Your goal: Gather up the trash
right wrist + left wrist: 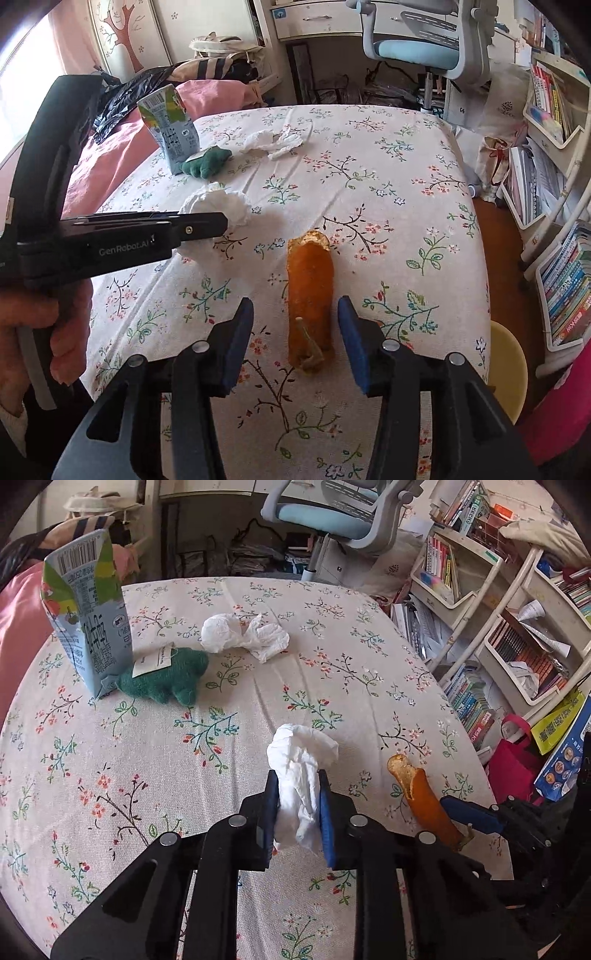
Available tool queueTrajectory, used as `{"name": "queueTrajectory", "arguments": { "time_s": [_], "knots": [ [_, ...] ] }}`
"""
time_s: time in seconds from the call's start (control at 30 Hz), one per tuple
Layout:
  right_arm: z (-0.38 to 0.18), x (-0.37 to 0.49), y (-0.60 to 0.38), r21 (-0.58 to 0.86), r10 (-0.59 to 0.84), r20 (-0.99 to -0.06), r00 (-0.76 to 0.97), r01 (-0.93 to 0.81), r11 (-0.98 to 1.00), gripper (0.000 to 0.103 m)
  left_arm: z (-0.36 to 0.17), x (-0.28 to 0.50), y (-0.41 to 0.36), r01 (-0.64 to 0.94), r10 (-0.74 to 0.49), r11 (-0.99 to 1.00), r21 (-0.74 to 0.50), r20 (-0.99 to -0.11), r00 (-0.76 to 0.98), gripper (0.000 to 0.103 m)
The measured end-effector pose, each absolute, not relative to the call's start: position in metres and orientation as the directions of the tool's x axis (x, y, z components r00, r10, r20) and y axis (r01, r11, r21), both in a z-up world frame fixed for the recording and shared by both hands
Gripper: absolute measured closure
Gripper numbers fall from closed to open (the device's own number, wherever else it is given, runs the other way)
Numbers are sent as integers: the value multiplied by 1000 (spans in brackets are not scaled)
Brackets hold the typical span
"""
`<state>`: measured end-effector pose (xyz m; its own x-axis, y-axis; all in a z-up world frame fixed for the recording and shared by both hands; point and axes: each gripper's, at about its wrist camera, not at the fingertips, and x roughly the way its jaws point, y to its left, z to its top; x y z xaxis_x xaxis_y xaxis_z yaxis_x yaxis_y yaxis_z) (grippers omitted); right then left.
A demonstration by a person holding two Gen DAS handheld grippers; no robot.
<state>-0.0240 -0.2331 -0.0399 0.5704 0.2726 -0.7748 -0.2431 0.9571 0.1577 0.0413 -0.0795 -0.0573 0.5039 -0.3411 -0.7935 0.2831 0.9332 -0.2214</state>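
My left gripper (298,782) is shut on a crumpled white tissue (301,775) just above the flowered tablecloth (147,738); that tissue also shows in the right wrist view (218,206). My right gripper (295,314) is open, its blue pads on either side of an orange peel (310,291) lying on the cloth, not touching it. The peel also shows in the left wrist view (421,794). A second crumpled tissue (243,631) lies further back. A milk carton (88,613) stands at the back left.
A green plush toy (166,679) lies against the carton. A blue desk chair (332,513) stands behind the table. Bookshelves (517,627) and a red bag (513,760) are to the right. A yellow stool (506,365) stands by the table's right edge.
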Motion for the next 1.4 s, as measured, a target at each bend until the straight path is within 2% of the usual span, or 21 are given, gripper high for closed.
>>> {"name": "queueTrajectory", "arguments": {
  "time_s": [0.03, 0.07, 0.17, 0.53, 0.77, 1.4],
  "knots": [
    [-40, -25, -234, 149, 265, -775, 574, -242, 959, 68, -55, 41, -81, 287, -347, 931, -225, -788, 509, 84],
    [-40, -26, -237, 149, 265, -774, 575, -241, 959, 77, -52, 41, -82, 290, -356, 928, -232, -782, 512, 84],
    [-39, -31, -243, 151, 262, -768, 585, -232, 961, 81, -48, 41, -88, 301, -370, 923, -241, -772, 517, 84],
    [-31, -49, -270, 176, 261, -724, 638, -194, 965, 81, -44, 25, -123, 372, -387, 906, -201, -750, 536, 84],
    [-24, -52, -276, 190, 273, -703, 656, -197, 962, 81, -37, 24, -136, 390, -419, 894, -222, -723, 550, 84],
    [-23, -55, -284, 187, 262, -700, 664, -184, 965, 81, -38, 22, -153, 428, -414, 886, -180, -721, 555, 84]
  ]
}}
